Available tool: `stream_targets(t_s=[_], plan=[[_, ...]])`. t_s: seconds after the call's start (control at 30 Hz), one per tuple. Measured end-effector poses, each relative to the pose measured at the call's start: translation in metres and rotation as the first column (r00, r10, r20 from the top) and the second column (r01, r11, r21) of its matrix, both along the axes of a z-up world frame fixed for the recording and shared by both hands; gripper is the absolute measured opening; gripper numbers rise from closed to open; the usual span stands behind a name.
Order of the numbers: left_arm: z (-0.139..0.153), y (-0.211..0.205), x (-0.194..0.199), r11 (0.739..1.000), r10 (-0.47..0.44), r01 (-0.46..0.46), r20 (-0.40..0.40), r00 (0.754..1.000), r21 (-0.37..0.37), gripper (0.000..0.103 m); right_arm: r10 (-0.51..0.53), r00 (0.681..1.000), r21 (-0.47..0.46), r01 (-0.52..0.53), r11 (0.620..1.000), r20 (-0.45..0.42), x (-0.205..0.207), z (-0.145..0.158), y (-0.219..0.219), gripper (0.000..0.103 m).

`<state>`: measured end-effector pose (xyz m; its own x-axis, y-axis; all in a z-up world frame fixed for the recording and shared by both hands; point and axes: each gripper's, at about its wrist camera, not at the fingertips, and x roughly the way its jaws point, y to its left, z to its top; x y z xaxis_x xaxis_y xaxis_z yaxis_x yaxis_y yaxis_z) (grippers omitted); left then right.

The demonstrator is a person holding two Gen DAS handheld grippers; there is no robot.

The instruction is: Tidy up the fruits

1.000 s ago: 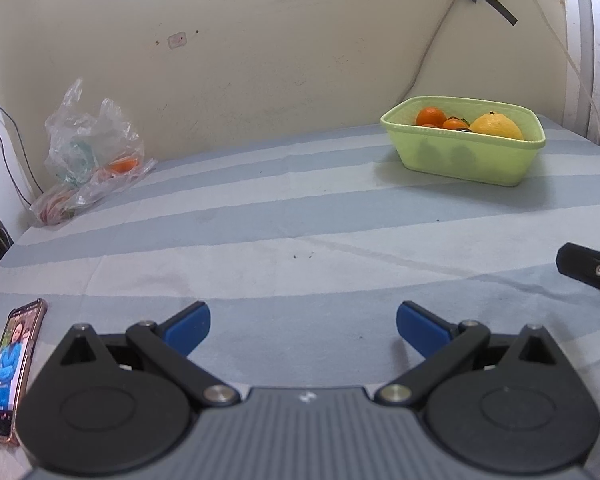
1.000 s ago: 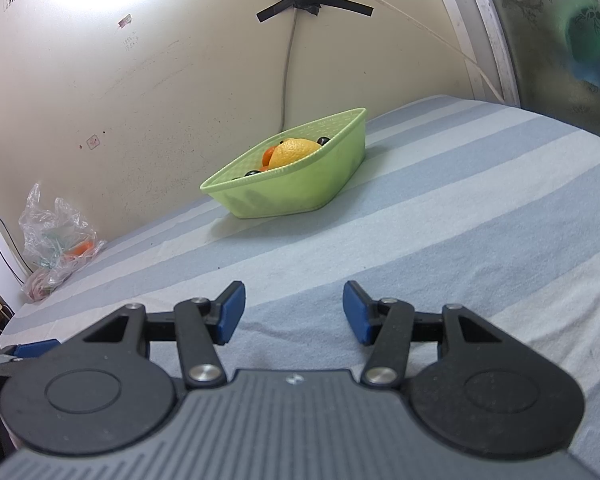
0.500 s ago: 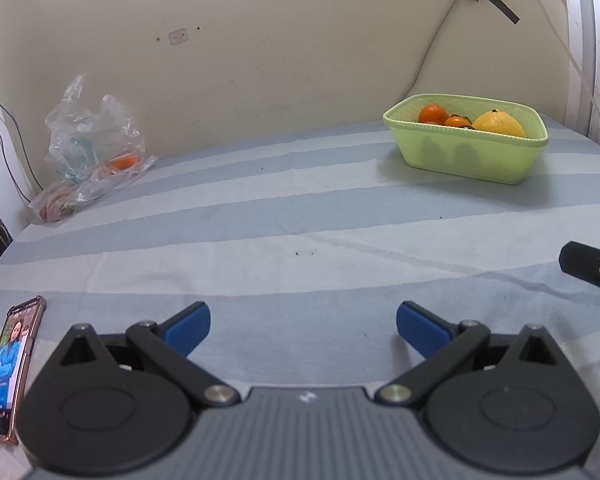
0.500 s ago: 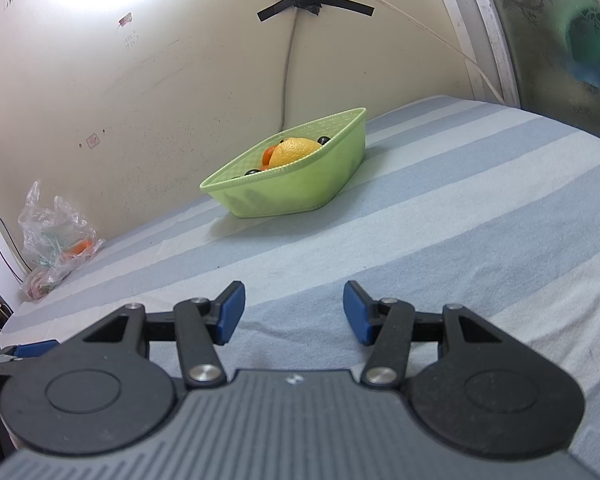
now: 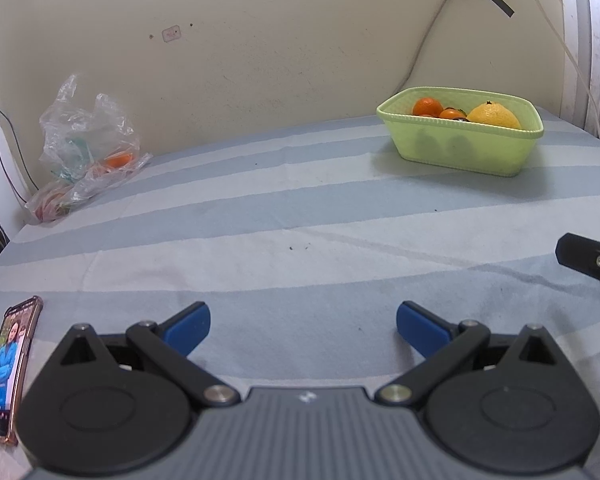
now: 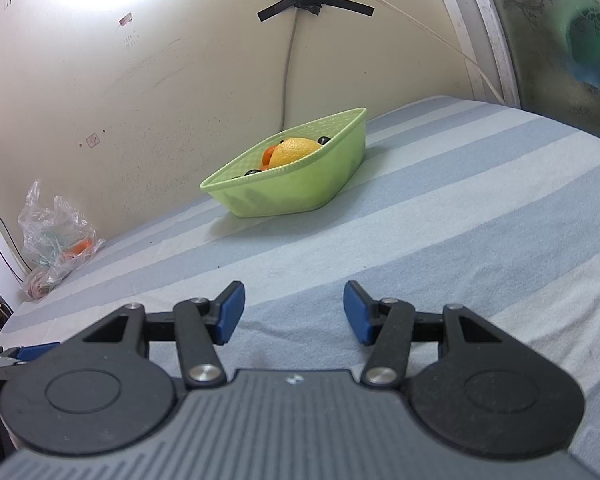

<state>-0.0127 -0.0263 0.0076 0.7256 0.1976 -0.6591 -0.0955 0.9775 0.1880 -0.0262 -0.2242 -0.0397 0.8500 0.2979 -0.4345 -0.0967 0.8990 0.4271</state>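
Left wrist view: your left gripper [image 5: 303, 326] sits at the bottom of the frame, jaws spread wide with nothing between them, only striped cloth.
Right wrist view: your right gripper [image 6: 294, 312] is low in the frame, jaws parted and empty, aimed toward the basket.
Surface: a blue and white striped cloth [image 5: 300, 216]; whether it covers a tabletop or a bed, you cannot tell.
Basket: the green basket [image 5: 460, 148] stands at the upper right of the left view, near the wall, well apart from both grippers.
Fruit in basket: a large yellow citrus [image 5: 494, 116], a tangerine [image 5: 427, 106] and another small orange fruit beside it; the right view also shows small dark fruits [image 6: 324, 141] near the rim.
Fruit outside: a clear plastic bag [image 5: 86, 148] lies at the upper left by the wall, with something orange [image 5: 118, 159] inside that may be one more fruit.
Loose fruit: none shows on the open cloth.
Progress: judging by this, most of the sorting looks done; what may be left is the orange item in the bag.
Phone: a phone [image 5: 10, 364] lies at the lower left edge, just beside your left gripper; keep clear of it.
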Motion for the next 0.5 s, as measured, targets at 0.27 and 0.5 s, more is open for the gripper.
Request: stream_targets(t_s=[0.27, 0.5], plan=[[-0.0001, -0.0003, 0.0009, 1.000, -0.012, 0.012, -0.005, 1.000, -0.001, 0.103, 0.000, 1.000, 0.000, 0.000, 1.000, 0.001, -0.0001, 0.0000, -0.0002, 0.057], [-0.0002, -0.0013, 0.0008, 1.000, -0.014, 0.014, -0.009, 1.000, -0.001, 0.103, 0.000, 1.000, 0.000, 0.000, 1.000, 0.002, 0.0004, -0.0003, -0.0009, 0.057]])
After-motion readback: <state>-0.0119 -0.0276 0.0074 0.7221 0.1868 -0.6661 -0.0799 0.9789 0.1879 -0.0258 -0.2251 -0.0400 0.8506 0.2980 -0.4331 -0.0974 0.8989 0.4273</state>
